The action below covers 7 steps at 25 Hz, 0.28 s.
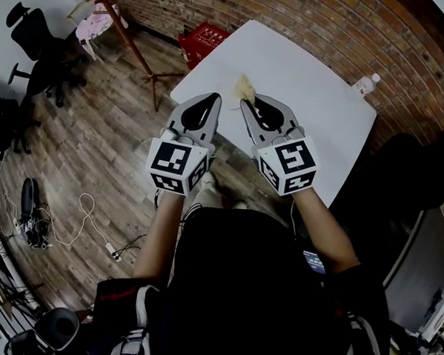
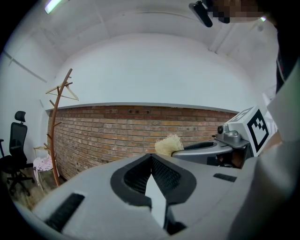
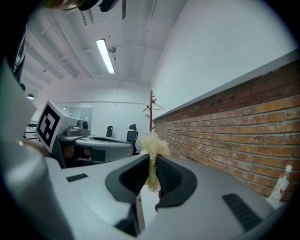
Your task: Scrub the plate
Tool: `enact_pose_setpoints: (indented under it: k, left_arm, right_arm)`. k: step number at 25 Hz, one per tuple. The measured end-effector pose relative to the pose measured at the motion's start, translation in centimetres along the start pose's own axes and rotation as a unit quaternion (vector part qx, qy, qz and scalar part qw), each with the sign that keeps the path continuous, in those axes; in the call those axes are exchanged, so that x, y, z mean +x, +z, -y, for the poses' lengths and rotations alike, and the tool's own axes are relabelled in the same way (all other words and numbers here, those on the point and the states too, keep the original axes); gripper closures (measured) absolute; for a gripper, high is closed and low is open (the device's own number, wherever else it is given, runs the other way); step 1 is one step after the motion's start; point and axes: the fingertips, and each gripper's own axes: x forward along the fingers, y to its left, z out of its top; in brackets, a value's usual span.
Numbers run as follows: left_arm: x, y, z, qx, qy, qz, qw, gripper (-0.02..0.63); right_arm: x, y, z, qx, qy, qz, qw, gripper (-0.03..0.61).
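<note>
Both grippers hang side by side over the near edge of the white table (image 1: 309, 74). My right gripper (image 1: 245, 102) is shut on a pale yellow fibrous scrubber (image 1: 245, 87); in the right gripper view the scrubber (image 3: 152, 143) sticks up between the ribbed pads of that gripper (image 3: 151, 161). My left gripper (image 1: 213, 98) is shut, and its jaws meet with nothing showing between them in the left gripper view (image 2: 151, 158). From there the scrubber (image 2: 168, 144) shows at the tip of the right gripper (image 2: 201, 149). I cannot make out a plate in any view.
A small white bottle with a red cap (image 1: 366, 85) stands at the table's far right corner. A red crate (image 1: 202, 40) and a wooden coat stand (image 1: 132, 46) are on the floor to the left. Office chairs (image 1: 36, 44) stand further left. A brick wall (image 1: 304, 21) runs behind the table.
</note>
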Motion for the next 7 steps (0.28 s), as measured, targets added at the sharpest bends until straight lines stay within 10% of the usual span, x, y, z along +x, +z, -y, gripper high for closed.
enact_pose_setpoints:
  k: [7]
  left_arm:
    - [-0.33, 0.17, -0.25, 0.000, 0.000, 0.000, 1.0000, 0.595]
  right_arm:
    - [0.22, 0.14, -0.42, 0.001, 0.000, 0.001, 1.000, 0.523]
